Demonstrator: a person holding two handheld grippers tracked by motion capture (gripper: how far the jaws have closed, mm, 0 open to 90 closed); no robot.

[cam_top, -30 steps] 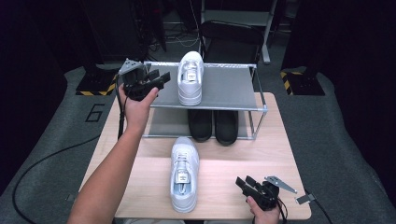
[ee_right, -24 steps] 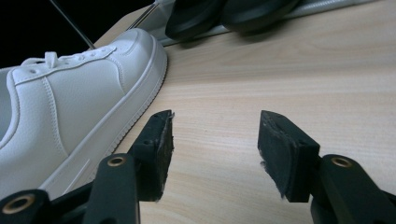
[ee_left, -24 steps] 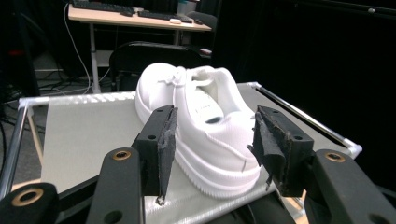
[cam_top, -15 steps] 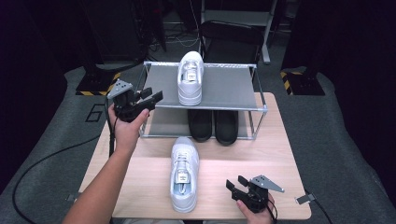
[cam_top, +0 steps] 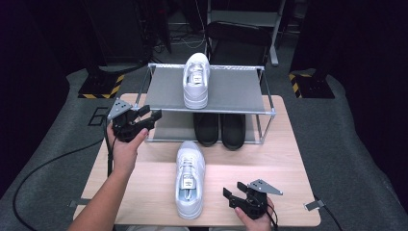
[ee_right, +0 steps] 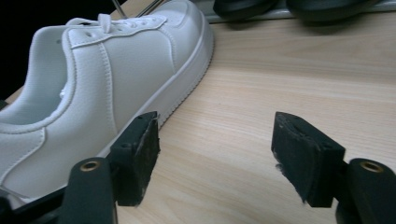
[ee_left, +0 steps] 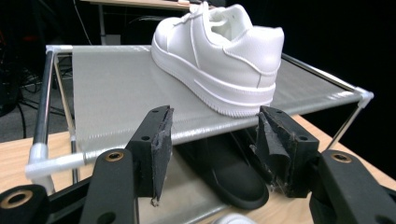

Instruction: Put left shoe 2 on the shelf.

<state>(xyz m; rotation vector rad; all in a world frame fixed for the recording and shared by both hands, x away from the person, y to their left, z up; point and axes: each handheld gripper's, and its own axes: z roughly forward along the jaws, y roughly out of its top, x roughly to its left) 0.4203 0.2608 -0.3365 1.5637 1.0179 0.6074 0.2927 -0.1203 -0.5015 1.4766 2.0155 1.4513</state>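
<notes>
The left tool [cam_top: 150,115] hangs with its jaws spread wide and nothing between them, off the left front corner of the shoe rack [cam_top: 226,91], level with its upper shelf. One white sneaker [cam_top: 196,79] stands on that shelf; two black shoes [cam_top: 220,129] sit below it. The right tool [cam_top: 232,196] is also wide open and holds nothing, low over the wooden surface [cam_top: 279,159], just beside the heel of the second white sneaker [cam_top: 189,178], not touching it
</notes>
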